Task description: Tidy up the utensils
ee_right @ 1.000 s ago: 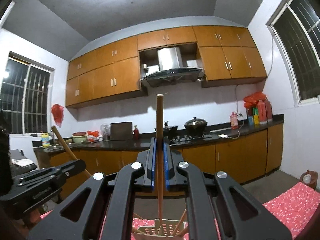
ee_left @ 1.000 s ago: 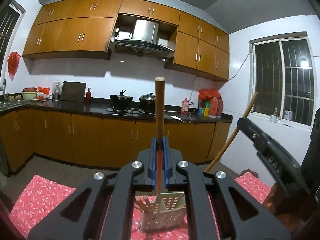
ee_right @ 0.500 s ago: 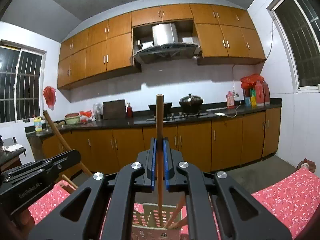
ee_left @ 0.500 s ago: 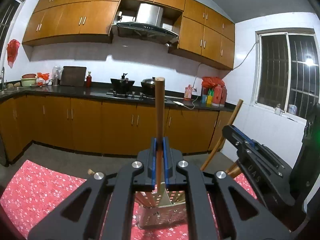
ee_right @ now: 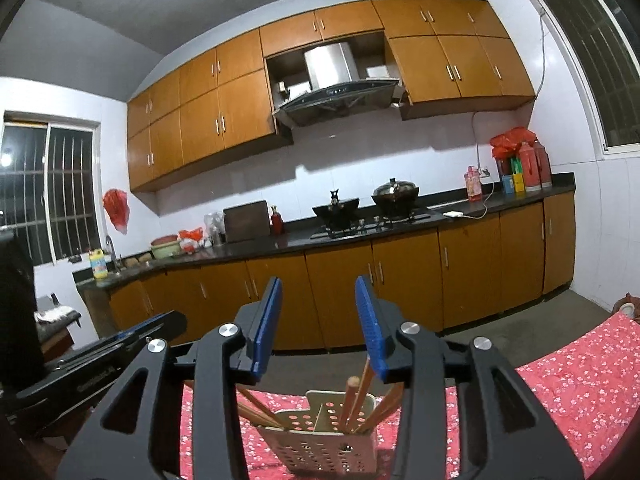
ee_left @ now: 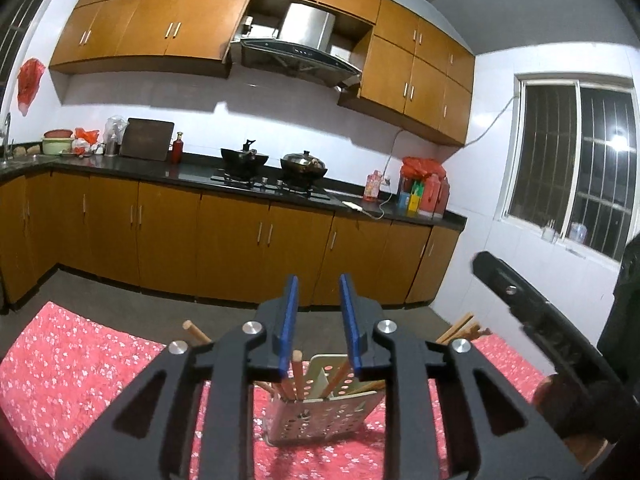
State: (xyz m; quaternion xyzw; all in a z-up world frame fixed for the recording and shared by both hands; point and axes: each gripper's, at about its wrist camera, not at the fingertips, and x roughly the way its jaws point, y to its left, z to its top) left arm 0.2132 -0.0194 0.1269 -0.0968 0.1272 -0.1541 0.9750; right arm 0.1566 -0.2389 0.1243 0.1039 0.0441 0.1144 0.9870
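A beige perforated utensil holder [ee_left: 320, 416] stands on the red flowered tablecloth [ee_left: 72, 364]; it also shows in the right wrist view [ee_right: 320, 436]. Several wooden chopsticks [ee_left: 298, 372] stand in it, leaning apart [ee_right: 352, 400]. My left gripper [ee_left: 318, 320] is open and empty just above the holder. My right gripper [ee_right: 320, 324] is open and empty above the holder too. Each gripper shows at the edge of the other's view: the right one [ee_left: 532, 320], the left one [ee_right: 92, 364].
The table carries the red cloth [ee_right: 580, 380]. Beyond it lies a bare floor, then wooden base cabinets [ee_left: 224, 240] with a black counter, pots on a stove [ee_left: 276, 164], bottles [ee_left: 420, 192] and a window at the right.
Both grippers held one upright wooden chopstick each; both have opened and the chopsticks now stand in the holder. Both views have tilted down toward the holder.
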